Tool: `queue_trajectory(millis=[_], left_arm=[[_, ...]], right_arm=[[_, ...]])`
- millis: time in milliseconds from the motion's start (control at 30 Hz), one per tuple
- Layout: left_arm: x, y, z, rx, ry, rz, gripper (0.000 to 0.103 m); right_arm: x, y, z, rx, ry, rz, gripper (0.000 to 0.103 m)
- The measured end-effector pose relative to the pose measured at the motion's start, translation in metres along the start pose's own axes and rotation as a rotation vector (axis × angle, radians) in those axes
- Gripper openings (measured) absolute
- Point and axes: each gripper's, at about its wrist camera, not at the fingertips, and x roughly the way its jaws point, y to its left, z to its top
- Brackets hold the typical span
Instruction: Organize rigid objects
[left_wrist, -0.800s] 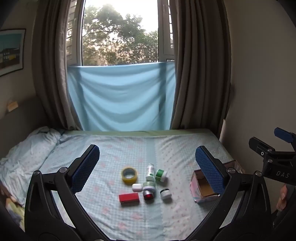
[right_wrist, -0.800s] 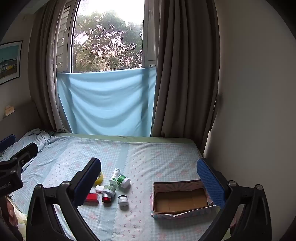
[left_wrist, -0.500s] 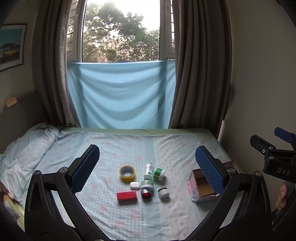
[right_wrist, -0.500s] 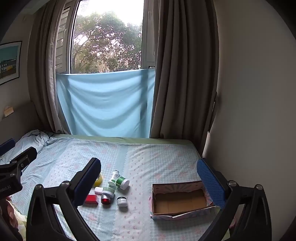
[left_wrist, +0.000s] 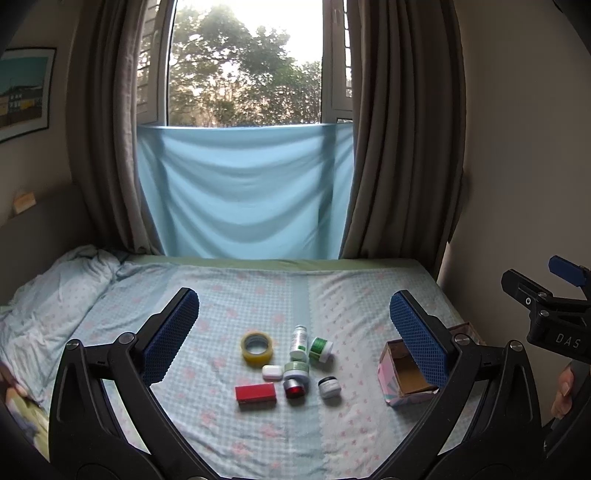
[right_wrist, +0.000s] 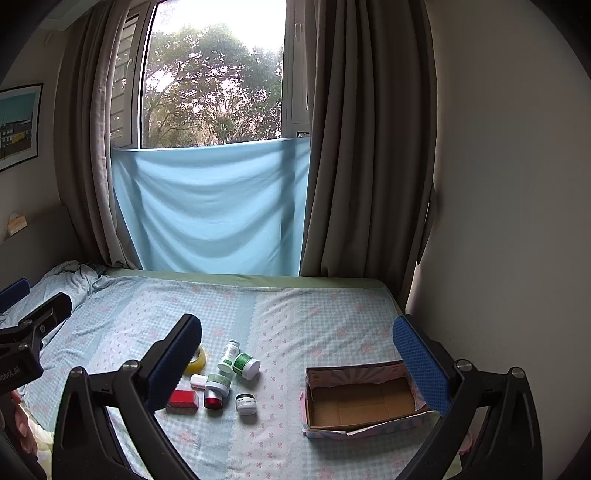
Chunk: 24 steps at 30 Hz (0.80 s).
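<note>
A cluster of small items lies on the bed: a yellow tape roll (left_wrist: 257, 347), a white bottle (left_wrist: 299, 337), a green-lidded jar (left_wrist: 320, 349), a white case (left_wrist: 272, 372), a red box (left_wrist: 256, 393), a red-capped jar (left_wrist: 294, 383) and a small dark-lidded jar (left_wrist: 329, 386). An open, empty cardboard box (right_wrist: 364, 400) sits to their right. My left gripper (left_wrist: 293, 338) is open and empty, held above and short of the cluster. My right gripper (right_wrist: 295, 363) is open and empty, between the cluster and the box.
The bed has a blue checked sheet (right_wrist: 295, 314) with a rumpled quilt (left_wrist: 48, 295) at the left. Curtains, a window and a blue cloth stand behind. A wall (right_wrist: 498, 221) borders the bed's right side, close to the box.
Both grippers have drawn back and lifted slightly; the items sit a little lower and farther in view. Nothing on the bed has moved.
</note>
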Motion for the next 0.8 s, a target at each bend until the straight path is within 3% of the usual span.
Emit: queue_trajectory(millis=[800], left_arm=[[0.0007, -0.0037, -0.0009, 0.007, -0.013, 0.005, 0.102]], right_arm=[[-0.0050, 0.0035, -0.0026, 0.002, -0.004, -0.005, 0.103]])
